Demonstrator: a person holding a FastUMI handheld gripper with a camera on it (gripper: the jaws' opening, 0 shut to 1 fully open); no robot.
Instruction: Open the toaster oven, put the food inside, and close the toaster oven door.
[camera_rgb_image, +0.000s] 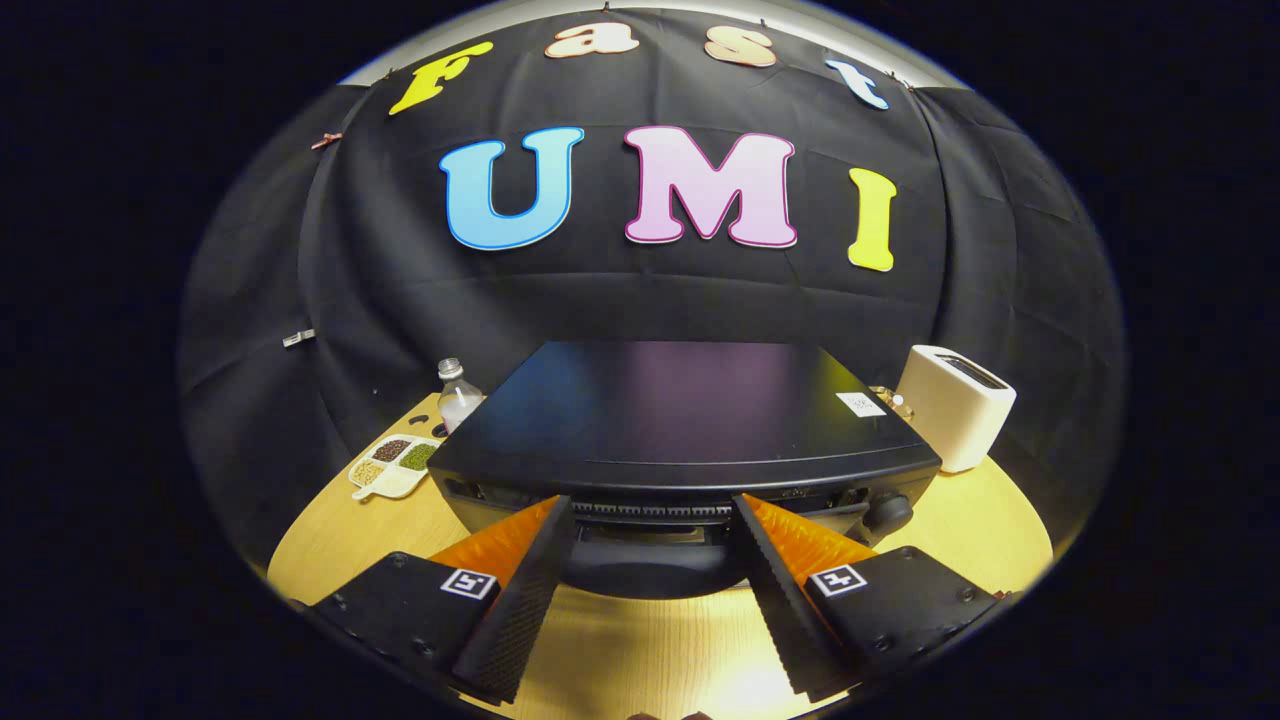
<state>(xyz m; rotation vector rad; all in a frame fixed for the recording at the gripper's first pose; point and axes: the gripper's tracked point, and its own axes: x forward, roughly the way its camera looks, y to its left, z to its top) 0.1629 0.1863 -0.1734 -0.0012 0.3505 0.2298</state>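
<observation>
The toaster oven (685, 440) stands on the light wooden tabletop (640, 650), seen from above its front edge, with its flat dark top facing the camera. A small white sticker (860, 403) sits on the right rear part of that top. A round knob (886, 512) shows at the right end of the toaster oven's front, and a row of vent slots runs just under the front lip. The dark curved handle (650, 565) of the door bulges out below those slots.

The hand-held gripper (655, 520) is released: its two fingers are spread wide apart, their tips reaching up to the front of the toaster oven on either side of the handle, and nothing is pinched between them. Whether the tips touch the front cannot be told.

To the left of the toaster oven lies a divided white dish (393, 465) holding beans and grains in separate compartments. Just behind that dish, close to the toaster oven's left rear corner, stands a clear plastic bottle (456, 395). To the right of the toaster oven stands a cream-coloured slot toaster (955, 405).
</observation>
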